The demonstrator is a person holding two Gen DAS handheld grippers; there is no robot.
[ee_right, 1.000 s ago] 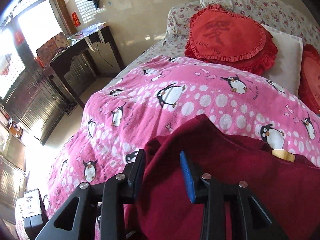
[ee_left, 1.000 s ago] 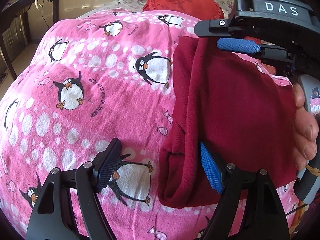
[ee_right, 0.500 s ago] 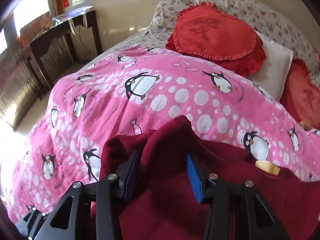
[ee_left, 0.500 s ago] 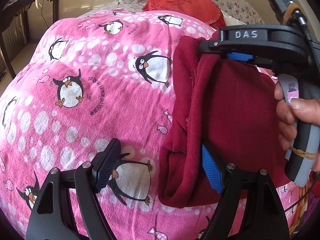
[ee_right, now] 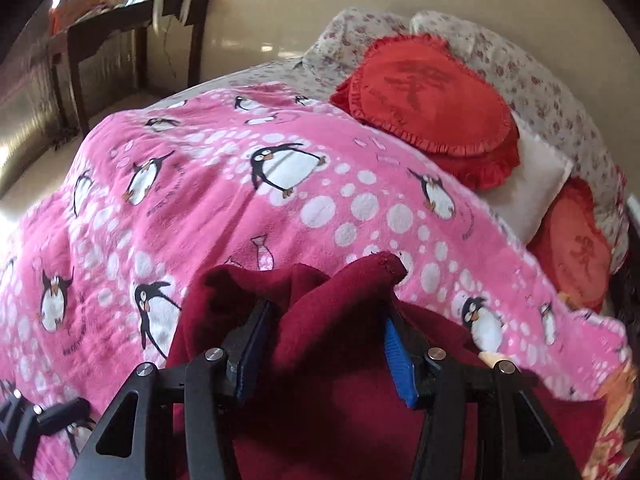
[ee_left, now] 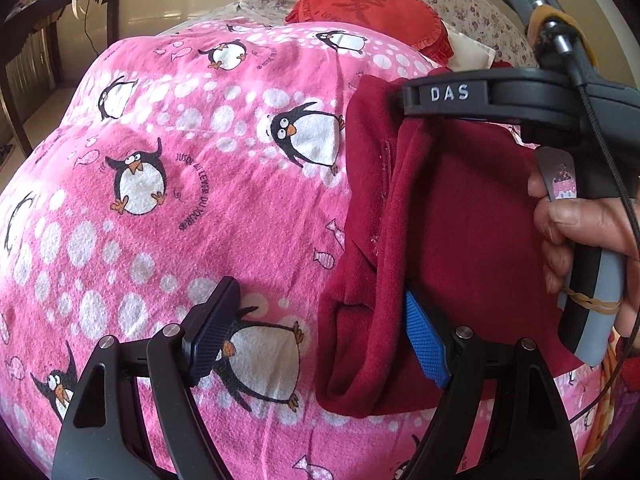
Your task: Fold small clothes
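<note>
Maroon knit garment [ee_left: 460,220], soft, light, floppy, lying half-folded on pink penguin blanket [ee_left: 200,200]. Left gripper [ee_left: 316,328] jaws spread at its near edge; right gripper [ee_right: 320,340] jaws straddling the far edge, grip uncertain. Best taken at corners.

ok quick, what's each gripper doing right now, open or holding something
left gripper: open, holding nothing, beside the dark red garment.
right gripper: open, with a raised fold of the garment between its fingers.

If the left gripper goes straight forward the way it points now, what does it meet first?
Probably the pink blanket. The left gripper is open, and its right finger already sits against the edge of the dark red garment. Depth is hard to judge.
</note>
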